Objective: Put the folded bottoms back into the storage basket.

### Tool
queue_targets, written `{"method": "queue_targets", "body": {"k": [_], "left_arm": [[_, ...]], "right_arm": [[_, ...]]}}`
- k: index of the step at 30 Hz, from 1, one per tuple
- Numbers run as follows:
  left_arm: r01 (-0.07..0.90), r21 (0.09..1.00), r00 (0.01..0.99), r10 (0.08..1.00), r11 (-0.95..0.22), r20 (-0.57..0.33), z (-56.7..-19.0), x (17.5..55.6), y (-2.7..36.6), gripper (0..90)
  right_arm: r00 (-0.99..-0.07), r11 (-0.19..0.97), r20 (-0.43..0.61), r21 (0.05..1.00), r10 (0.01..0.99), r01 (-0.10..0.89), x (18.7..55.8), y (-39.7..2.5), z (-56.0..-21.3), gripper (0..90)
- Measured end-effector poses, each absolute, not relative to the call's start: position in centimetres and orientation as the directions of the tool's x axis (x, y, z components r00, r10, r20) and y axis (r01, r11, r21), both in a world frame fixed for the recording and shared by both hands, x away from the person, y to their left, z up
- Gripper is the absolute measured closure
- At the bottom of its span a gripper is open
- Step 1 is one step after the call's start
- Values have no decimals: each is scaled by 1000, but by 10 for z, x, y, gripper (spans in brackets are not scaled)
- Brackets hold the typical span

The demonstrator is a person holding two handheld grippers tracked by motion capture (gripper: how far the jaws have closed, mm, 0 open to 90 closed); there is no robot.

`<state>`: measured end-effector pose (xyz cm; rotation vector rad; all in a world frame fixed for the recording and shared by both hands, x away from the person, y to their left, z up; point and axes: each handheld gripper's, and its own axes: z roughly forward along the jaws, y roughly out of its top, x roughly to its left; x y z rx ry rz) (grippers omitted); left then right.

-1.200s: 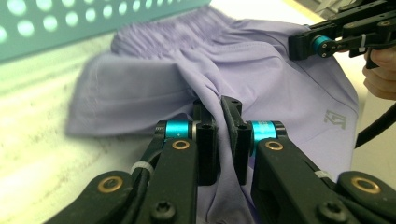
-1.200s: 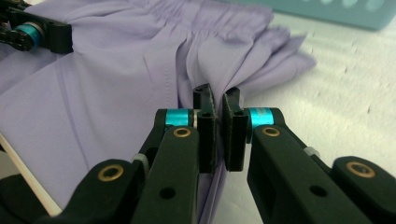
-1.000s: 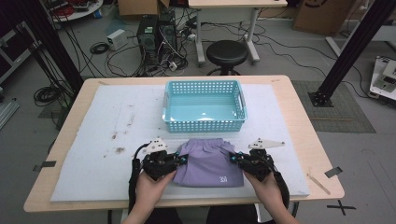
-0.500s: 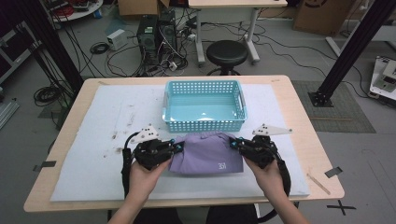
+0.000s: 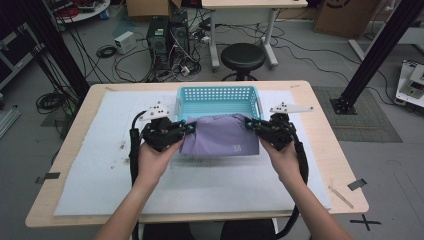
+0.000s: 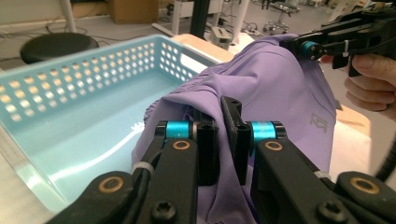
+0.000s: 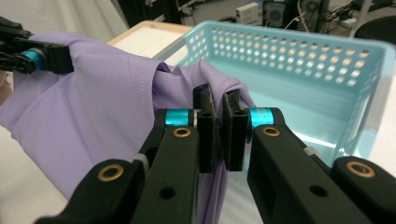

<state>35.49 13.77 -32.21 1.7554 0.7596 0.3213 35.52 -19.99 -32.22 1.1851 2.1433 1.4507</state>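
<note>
Soft purple cloth (image 5: 220, 136), smooth with gathered folds, hangs stretched between both tongs at the near rim of the perforated turquoise plastic basket (image 5: 218, 95) on the white-padded desk (image 5: 100, 170). Left tongs (image 6: 219, 135) pinch its left edge; right tongs (image 7: 217, 126) pinch its right edge, jaws closed on fabric.

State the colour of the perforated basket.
Light turquoise blue. The basket shows best in the left gripper view.
</note>
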Motion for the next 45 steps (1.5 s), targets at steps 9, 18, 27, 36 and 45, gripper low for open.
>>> {"method": "queue_targets", "body": {"k": [9, 18, 27, 36, 45], "left_arm": [[319, 933, 724, 678, -163, -129, -319, 401, 133, 850], [334, 931, 702, 697, -145, -143, -329, 449, 131, 850], [356, 920, 668, 734, -165, -127, -343, 485, 125, 849], [433, 872, 538, 842, -229, -46, -370, 482, 141, 353], [356, 915, 578, 815, -193, -53, -355, 441, 166, 339]], "right_arm": [[-580, 145, 173, 875, 796, 461, 400, -193, -309, 871], [-544, 147, 163, 864, 823, 482, 445, -188, -317, 871], [-504, 132, 156, 862, 849, 489, 483, -184, -328, 871], [-441, 160, 122, 821, 889, 548, 487, -193, -345, 532], [-443, 177, 88, 833, 892, 524, 461, -211, -339, 436]]}}
